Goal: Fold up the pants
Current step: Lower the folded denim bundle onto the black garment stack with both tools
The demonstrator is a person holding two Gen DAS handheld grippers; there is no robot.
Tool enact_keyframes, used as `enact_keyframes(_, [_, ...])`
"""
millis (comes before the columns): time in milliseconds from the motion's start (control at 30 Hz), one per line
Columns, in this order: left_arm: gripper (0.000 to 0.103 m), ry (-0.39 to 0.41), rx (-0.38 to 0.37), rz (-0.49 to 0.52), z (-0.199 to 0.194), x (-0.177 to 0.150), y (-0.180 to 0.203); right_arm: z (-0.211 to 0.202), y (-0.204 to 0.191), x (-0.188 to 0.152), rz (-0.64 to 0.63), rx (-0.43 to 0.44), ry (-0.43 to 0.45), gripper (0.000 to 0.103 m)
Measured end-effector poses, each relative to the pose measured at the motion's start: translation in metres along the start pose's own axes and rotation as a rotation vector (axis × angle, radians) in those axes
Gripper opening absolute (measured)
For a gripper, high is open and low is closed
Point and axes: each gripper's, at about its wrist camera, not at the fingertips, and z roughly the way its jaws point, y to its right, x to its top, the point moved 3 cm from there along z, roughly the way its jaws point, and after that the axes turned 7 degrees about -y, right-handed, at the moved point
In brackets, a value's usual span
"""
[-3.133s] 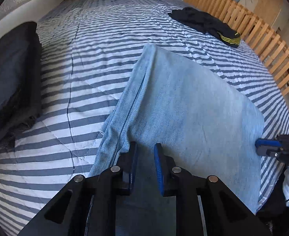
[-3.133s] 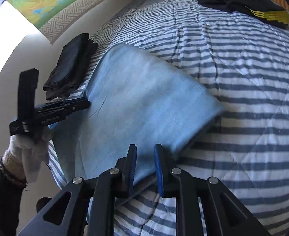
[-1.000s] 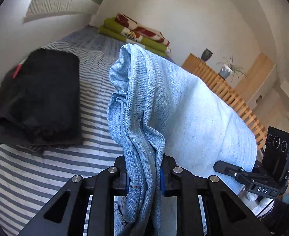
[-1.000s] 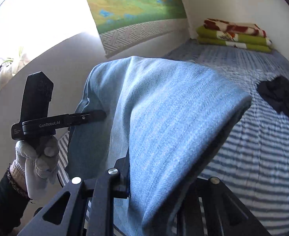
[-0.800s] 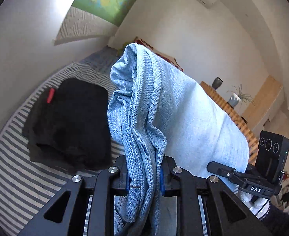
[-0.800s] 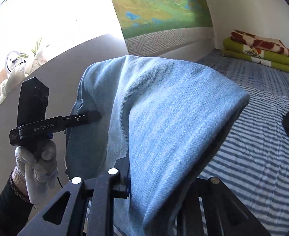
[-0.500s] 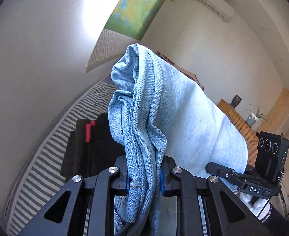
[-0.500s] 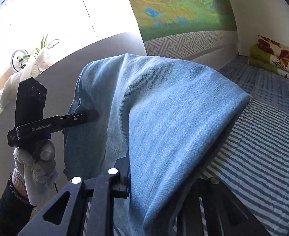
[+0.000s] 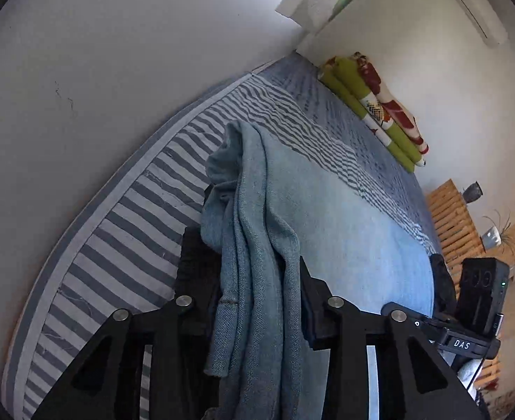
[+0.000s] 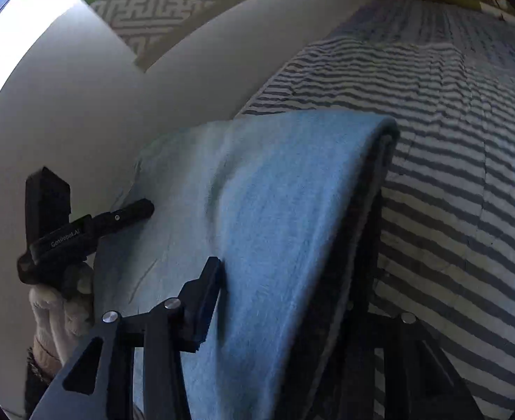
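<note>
Draped between the opening jaws of the left gripper (image 9: 257, 301), the folded jeans (image 9: 327, 231) are seen low over the striped bed (image 9: 124, 231); the release is best finished flat. From the right wrist, the right gripper (image 10: 292, 297) is likewise letting go.

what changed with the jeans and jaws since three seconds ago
The folded jeans, then flat mid-bed, were clamped, lifted and carried toward the wall. Now both the left gripper and the right gripper have their jaws opening, denim still between them. The striped bedcover is unchanged.
</note>
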Motion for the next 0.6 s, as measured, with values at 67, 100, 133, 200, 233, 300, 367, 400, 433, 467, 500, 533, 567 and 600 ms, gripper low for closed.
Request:
enact_keyframes(67, [0.056, 0.026, 0.04, -0.017, -0.009, 0.005, -0.005, -0.011, 0.009, -0.003, 0.048, 0.06, 0.013, 0.042])
enact_keyframes(100, [0.056, 0.04, 0.075, 0.003, -0.013, 0.007, -0.005, -0.021, 0.008, -0.003, 0.036, 0.05, 0.03, 0.042])
enact_keyframes(133, [0.057, 0.058, 0.106, 0.011, -0.022, 0.008, -0.005, -0.03, 0.005, -0.003, 0.021, 0.026, 0.05, 0.042])
enact_keyframes(200, [0.055, 0.1, 0.169, 0.034, -0.042, 0.006, 0.004, -0.052, 0.002, -0.015, -0.005, -0.055, 0.115, 0.042])
enact_keyframes(233, [0.053, 0.129, 0.202, 0.062, -0.054, 0.006, 0.011, -0.065, -0.002, -0.017, -0.031, -0.11, 0.157, 0.042])
enact_keyframes(300, [0.053, 0.164, 0.204, 0.112, -0.078, 0.004, 0.03, -0.085, -0.019, -0.024, -0.111, -0.193, 0.241, 0.042])
enact_keyframes(367, [0.053, 0.183, 0.154, 0.129, -0.095, 0.0, 0.044, -0.094, -0.038, -0.027, -0.161, -0.217, 0.279, 0.042])
enact_keyframes(400, [0.053, 0.173, 0.126, 0.144, -0.098, -0.005, 0.054, -0.094, -0.046, -0.029, -0.175, -0.199, 0.275, 0.042])
enact_keyframes(433, [0.053, 0.157, 0.121, 0.164, -0.099, -0.01, 0.063, -0.09, -0.054, -0.03, -0.192, -0.189, 0.262, 0.042])
enact_keyframes(467, [0.053, 0.146, 0.124, 0.193, -0.098, -0.018, 0.072, -0.085, -0.061, -0.033, -0.212, -0.193, 0.25, 0.042])
enact_keyframes(500, [0.053, 0.125, 0.123, 0.221, -0.097, -0.027, 0.082, -0.08, -0.067, -0.042, -0.233, -0.198, 0.236, 0.042])
enact_keyframes(533, [0.053, 0.101, 0.131, 0.238, -0.094, -0.036, 0.09, -0.074, -0.074, -0.05, -0.252, -0.2, 0.222, 0.042])
enact_keyframes(567, [0.053, 0.081, 0.148, 0.254, -0.09, -0.047, 0.095, -0.071, -0.08, -0.062, -0.266, -0.204, 0.208, 0.042])
enact_keyframes(600, [0.053, 0.064, 0.17, 0.275, -0.092, -0.065, 0.105, -0.067, -0.083, -0.075, -0.276, -0.217, 0.194, 0.042])
